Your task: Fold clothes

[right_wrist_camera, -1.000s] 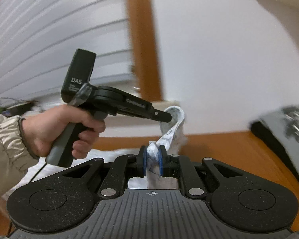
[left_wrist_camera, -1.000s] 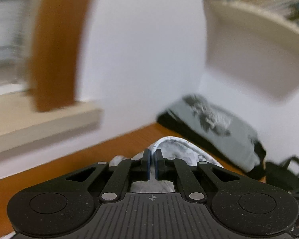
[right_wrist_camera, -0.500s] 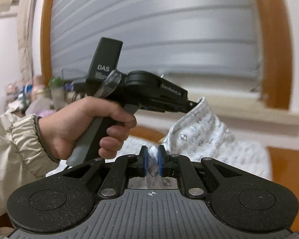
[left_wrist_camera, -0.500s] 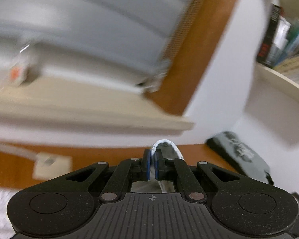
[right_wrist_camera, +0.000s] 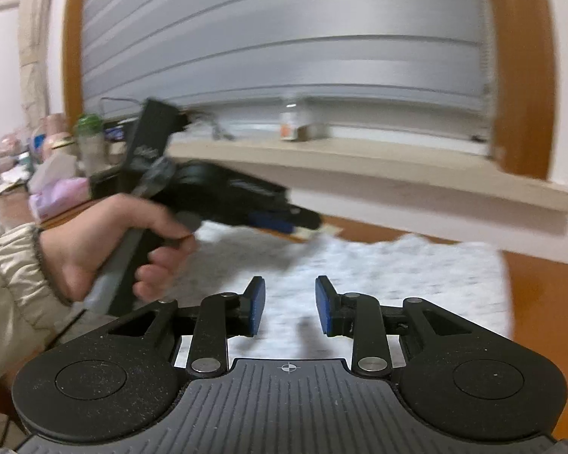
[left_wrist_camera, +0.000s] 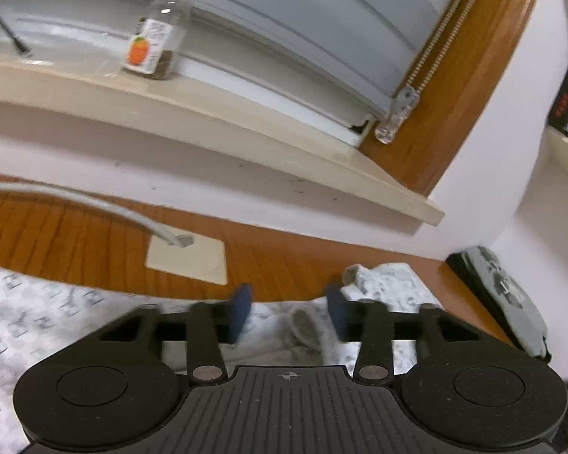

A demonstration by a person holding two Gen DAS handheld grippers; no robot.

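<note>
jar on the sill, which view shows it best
Left wrist view: the jar stands close on the sill, its orange label readable as a shape. In the right wrist view it is small, far and blurred.

grippers 2 (left_wrist_camera: 288, 312) (right_wrist_camera: 289, 310) | patterned garment 1 (right_wrist_camera: 397, 276) | jar 1 (left_wrist_camera: 153, 43) | grey folded garment perhaps 1 (left_wrist_camera: 507, 295)

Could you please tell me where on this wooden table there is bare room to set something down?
Bare wood runs between the patterned garment and the wall, left of the beige floor plate, though a grey cable crosses it. Another strip lies right of the garment in the right wrist view. The corner by the folded grey shirt is crowded.
</note>
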